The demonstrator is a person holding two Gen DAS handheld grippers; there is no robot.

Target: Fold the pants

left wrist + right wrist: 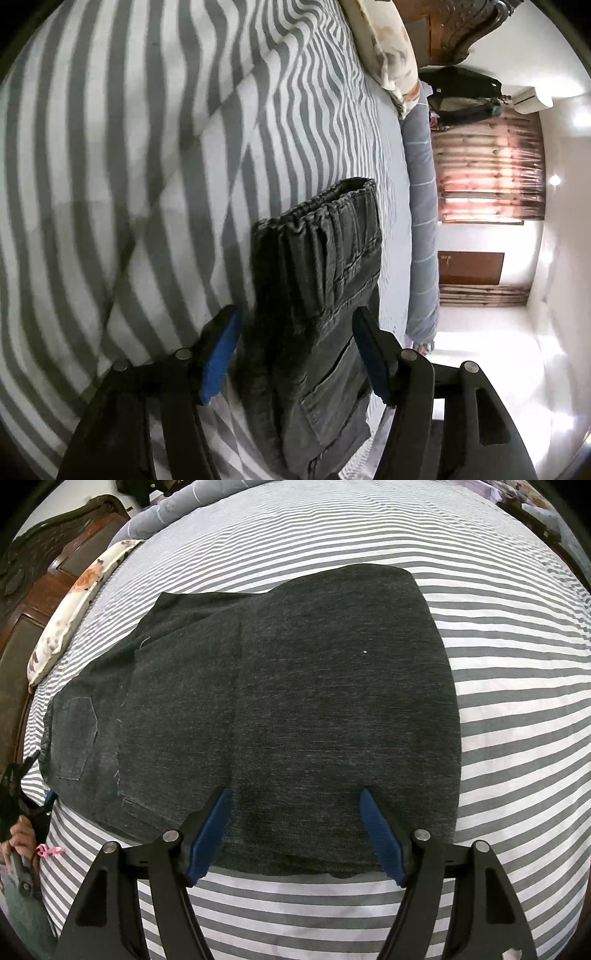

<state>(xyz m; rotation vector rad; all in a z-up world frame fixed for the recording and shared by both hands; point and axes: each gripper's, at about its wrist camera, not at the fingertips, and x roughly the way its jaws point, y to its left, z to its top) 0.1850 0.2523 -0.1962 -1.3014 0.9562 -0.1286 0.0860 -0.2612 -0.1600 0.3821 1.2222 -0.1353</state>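
Note:
Dark grey pants [295,683] lie flat and folded lengthwise on the striped bed sheet [517,664], with a back pocket [75,738] at the left end. My right gripper [295,792] hovers over their near edge, jaws wide apart, and its blue pads [212,834] hold nothing. In the left wrist view the elastic waistband [317,214] and a pocket flap of the pants [317,295] lie between the spread fingers of my left gripper [295,312]. A gap shows beside its left blue pad [218,358]. A hand [20,836] holds that gripper at the waist end.
A floral pillow [70,609] lies against the dark wooden headboard [37,554]. A rolled blue-grey blanket [421,221] runs along the bed's far side. Beyond it are a shiny white floor [480,350] and a curtained window [487,166].

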